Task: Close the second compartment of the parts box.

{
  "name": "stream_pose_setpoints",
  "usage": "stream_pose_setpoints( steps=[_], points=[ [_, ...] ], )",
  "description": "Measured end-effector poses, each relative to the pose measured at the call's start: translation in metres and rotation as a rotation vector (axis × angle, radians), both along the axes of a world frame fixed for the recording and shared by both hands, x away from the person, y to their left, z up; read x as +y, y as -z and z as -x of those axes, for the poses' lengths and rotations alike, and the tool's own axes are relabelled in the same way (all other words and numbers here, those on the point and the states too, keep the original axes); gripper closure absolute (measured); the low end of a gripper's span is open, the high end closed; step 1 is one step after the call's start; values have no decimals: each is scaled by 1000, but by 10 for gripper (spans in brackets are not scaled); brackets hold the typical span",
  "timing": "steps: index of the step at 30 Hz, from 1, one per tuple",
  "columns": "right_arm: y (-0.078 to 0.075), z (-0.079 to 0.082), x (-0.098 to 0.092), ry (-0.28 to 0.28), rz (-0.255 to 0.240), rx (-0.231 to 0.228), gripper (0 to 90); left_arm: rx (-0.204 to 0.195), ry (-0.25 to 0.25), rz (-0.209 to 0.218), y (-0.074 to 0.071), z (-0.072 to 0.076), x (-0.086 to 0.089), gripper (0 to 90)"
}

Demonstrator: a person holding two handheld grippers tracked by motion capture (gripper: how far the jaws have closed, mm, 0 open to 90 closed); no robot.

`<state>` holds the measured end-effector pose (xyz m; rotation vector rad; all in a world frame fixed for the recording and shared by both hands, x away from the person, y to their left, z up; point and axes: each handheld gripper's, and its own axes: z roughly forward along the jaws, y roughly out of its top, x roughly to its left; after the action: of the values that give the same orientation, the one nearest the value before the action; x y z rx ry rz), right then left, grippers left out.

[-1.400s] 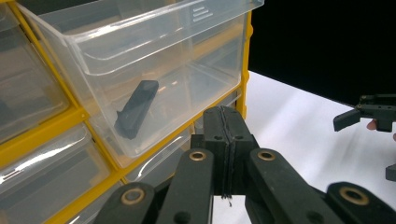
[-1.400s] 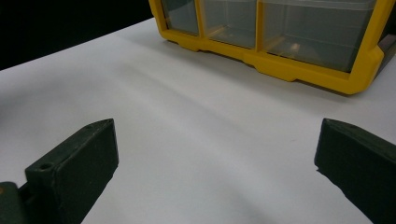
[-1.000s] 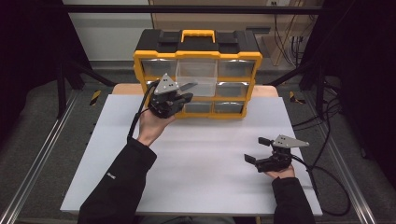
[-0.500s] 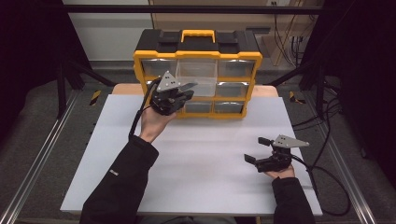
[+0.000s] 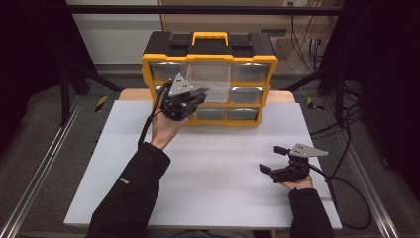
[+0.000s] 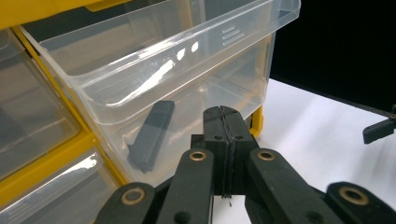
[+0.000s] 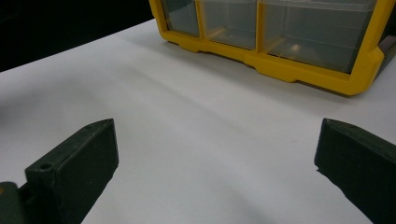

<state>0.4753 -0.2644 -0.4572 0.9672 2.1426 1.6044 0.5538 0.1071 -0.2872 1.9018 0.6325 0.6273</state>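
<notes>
Hovering with jaws pressed together, the left gripper (image 5: 197,94) faces the pulled-out clear plastic drawer (image 5: 209,78) of the yellow organiser (image 5: 257,62) at the desk's far edge, while the right gripper (image 5: 274,159) rests with jaws apart near the right edge.

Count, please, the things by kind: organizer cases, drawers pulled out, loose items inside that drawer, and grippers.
Yellow organizer case: 1
Pulled-out clear drawer: 1
Dark oblong item in the drawer: 1
Grippers, left gripper and right gripper: 2
Total: 5
</notes>
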Motion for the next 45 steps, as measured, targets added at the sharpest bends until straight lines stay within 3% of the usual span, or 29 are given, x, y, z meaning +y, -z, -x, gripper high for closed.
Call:
stream_pose_setpoints(
  steps=[4, 5, 9, 11, 15, 17, 18, 19, 20, 27, 28, 29, 45],
  points=[
    [0, 0, 0, -1, 0, -1, 2, -20, -4, -11, 0, -3, -1, 892],
    [0, 0, 0, 0, 0, -1, 2, -7, -7, -8, 0, -3, 0, 893],
    [0, 0, 0, 0, 1, 1, 2, -14, 0, -12, 1, -3, 0, 893],
    [0, 0, 0, -1, 1, 1, 2, -36, 8, -13, 1, -5, 0, 893],
    [0, 0, 0, 0, 1, 1, 2, -24, -2, -12, 1, -5, -1, 893],
    [0, 0, 0, 0, -1, 1, 2, -44, 2, -17, 0, -7, -2, 893],
    [0, 0, 0, 0, -1, 0, 2, -31, -6, -16, 0, -6, -1, 893],
    [0, 0, 0, 1, 0, -2, 2, -53, 8, -18, 0, -8, -1, 893],
    [0, 0, 0, 0, -1, -1, 2, -32, -6, -19, 0, -7, -1, 893],
    [0, 0, 0, 0, 0, 1, 2, -50, -8, -24, 0, -12, -3, 893],
    [0, 0, 0, 0, 0, -1, 2, -36, -16, -22, 0, -11, -4, 893],
    [0, 0, 0, 1, -1, -1, 2, -54, -11, -25, 0, -12, -4, 893],
    [0, 0, 0, 2, 1, -2, 2, -58, -25, -44, -1, -20, -6, 892]
  ],
)
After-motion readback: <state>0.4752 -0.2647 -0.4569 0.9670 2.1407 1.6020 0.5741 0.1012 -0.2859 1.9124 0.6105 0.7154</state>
